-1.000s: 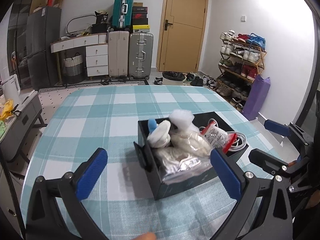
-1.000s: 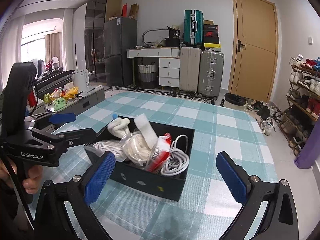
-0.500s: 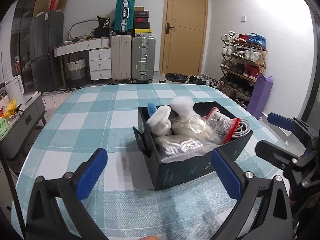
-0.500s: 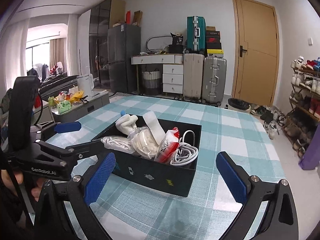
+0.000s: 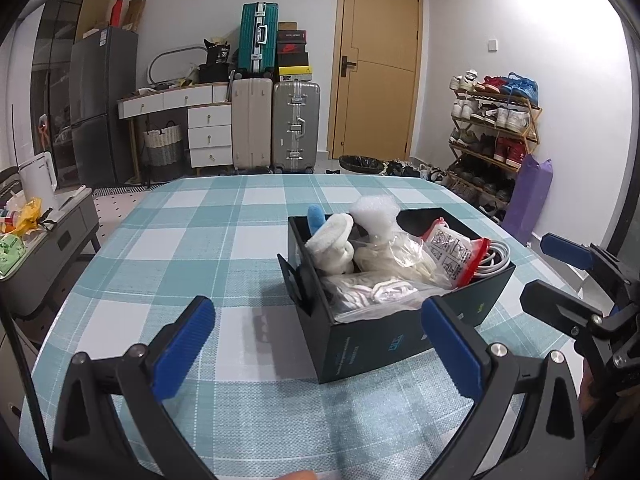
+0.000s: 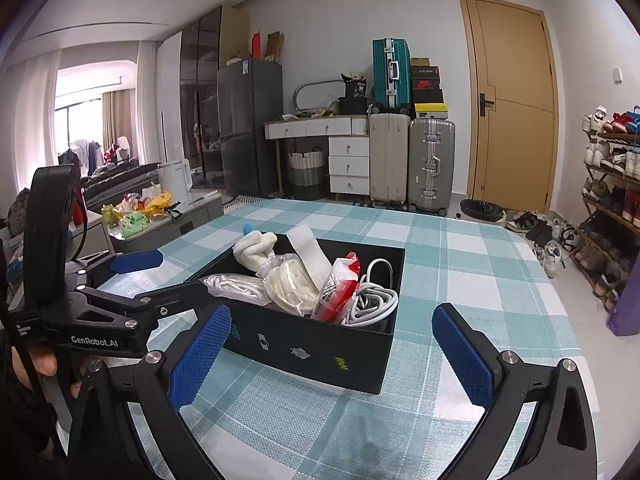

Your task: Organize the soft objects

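Left wrist view: a full black box (image 5: 376, 332) on the checked tabletop (image 5: 192, 248), both grippers empty with jaws spread wide.

The box sits just ahead of the left gripper (image 5: 320, 344), nearer its right jaw, and between and beyond the jaws of the right gripper (image 6: 332, 344). Inside lie a white sock with a blue toe (image 5: 330, 240), a bagged white cloth bundle (image 5: 396, 256), a clear flat bag of white fabric (image 5: 372, 292), a red-edged packet (image 5: 456, 256), a white cable coil (image 6: 372, 300) and a white foam wad (image 5: 376, 208). Compared with a second ago, both cameras sit lower and more level, so the box shows more of its side wall; its contents lie as before.
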Demonstrator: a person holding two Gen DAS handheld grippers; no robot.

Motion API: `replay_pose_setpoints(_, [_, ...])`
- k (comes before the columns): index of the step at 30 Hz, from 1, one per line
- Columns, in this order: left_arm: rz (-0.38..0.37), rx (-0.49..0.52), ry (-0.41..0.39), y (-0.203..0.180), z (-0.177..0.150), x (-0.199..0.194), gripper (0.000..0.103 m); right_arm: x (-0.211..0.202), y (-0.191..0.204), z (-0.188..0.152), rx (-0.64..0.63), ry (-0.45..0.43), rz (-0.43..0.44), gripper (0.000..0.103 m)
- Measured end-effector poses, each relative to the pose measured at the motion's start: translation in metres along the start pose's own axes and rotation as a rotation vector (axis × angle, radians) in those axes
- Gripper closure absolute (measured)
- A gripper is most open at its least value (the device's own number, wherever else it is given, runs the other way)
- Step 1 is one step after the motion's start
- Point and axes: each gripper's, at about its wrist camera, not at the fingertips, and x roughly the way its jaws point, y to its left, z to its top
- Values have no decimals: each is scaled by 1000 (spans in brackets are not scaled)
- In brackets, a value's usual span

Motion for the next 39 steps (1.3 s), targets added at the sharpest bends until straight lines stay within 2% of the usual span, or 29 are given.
replay_pose_setpoints(39, [-17, -4, -3, 4, 0, 0, 0, -4, 0, -4, -5, -32, 3, 0])
